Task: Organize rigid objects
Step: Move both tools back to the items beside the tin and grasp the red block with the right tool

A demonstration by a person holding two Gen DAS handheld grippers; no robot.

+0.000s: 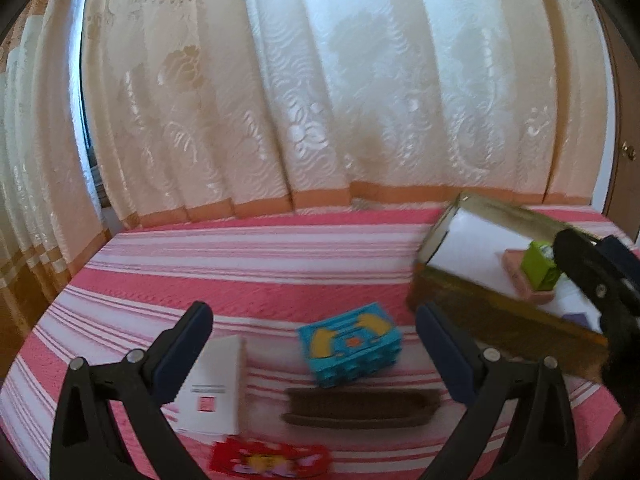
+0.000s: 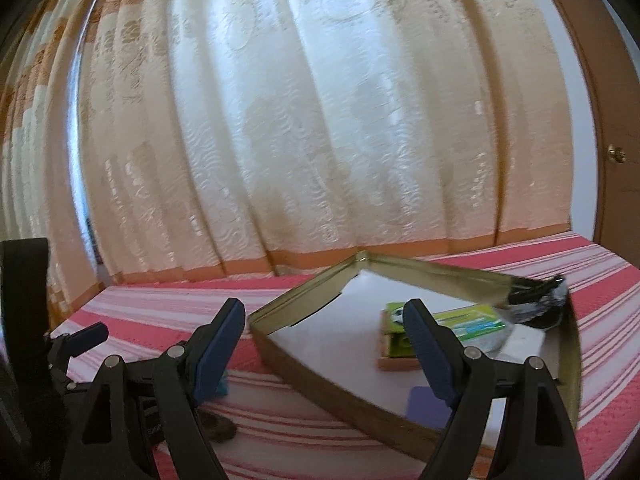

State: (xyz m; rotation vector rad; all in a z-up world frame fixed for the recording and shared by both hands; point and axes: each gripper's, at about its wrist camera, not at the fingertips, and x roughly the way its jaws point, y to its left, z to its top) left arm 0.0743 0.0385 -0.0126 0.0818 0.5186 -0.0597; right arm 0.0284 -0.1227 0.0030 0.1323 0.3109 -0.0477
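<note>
Blue box (image 1: 350, 344): sits on the striped bedspread (image 1: 240, 280), between the left gripper's spread fingers from where I stand, near the tin; looks like stiff, light plastic with studs along its side, so I'd judge it takes a firm pinch across the two long flat sides without slipping much
White box (image 1: 214, 388): lies just left of the blue one, thin card by the look of it, light, best held across its narrow edges and not squeezed hard
Brown brush (image 1: 360, 406): low and long, just in front of the blue box; likely rigid, grab it mid-length
Red packet (image 1: 272, 460): at the near edge, blurred, hard to say what it is
Tin (image 2: 320, 384): open and shallow, white inside, already holding a green carton (image 2: 468, 320), a pink block (image 1: 520, 276) and a purple piece (image 2: 424, 404)
Left gripper (image 1: 316, 344): fingers wide apart, holding nothing, above the loose things
Right gripper (image 2: 324, 340): fingers also wide apart and bare, over the tin's near wall
Backdrop: cream curtain (image 1: 320, 80) hanging behind the bed
</note>
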